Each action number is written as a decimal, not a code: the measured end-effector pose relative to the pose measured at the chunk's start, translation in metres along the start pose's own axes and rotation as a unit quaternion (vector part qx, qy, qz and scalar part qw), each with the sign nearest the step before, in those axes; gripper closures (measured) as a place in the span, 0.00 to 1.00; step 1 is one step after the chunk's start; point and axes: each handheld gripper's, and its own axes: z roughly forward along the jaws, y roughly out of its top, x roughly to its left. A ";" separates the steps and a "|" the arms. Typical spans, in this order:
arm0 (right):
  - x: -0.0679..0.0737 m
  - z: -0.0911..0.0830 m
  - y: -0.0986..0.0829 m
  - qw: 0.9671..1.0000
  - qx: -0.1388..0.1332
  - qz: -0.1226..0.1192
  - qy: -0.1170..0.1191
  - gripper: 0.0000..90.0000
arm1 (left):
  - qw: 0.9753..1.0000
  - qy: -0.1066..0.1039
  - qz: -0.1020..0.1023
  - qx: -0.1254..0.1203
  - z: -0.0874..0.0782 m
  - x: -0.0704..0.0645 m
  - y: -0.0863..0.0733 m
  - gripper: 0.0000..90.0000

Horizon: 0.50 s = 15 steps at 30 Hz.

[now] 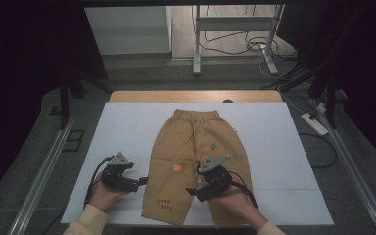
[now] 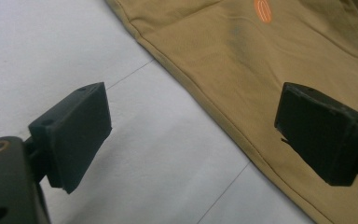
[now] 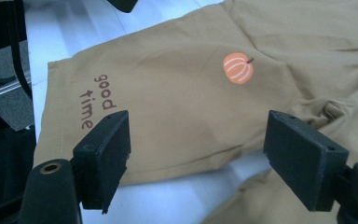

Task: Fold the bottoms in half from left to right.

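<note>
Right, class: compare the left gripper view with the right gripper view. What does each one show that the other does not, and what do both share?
Left gripper view alone: the tan trousers' outer edge running across the white table cover, with thin lines marking the cover.

Right gripper view alone: the brown "good time" lettering, the leg's stitched hem, and the gap between the two legs.

Both: the tan cotton trousers lying flat, the orange pumpkin print, a pair of black jaws standing wide apart with nothing between them, and white cover beneath.
</note>
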 end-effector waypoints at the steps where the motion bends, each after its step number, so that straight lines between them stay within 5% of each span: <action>1: 0.001 0.002 0.001 1.000 -0.001 -0.001 0.004 0.26 | 1.000 0.000 0.000 0.000 0.000 0.000 0.000 0.12; 15: 0.011 0.014 0.011 1.000 0.000 -0.011 0.021 0.26 | 1.000 0.002 -0.001 -0.003 -0.001 0.000 0.000 0.12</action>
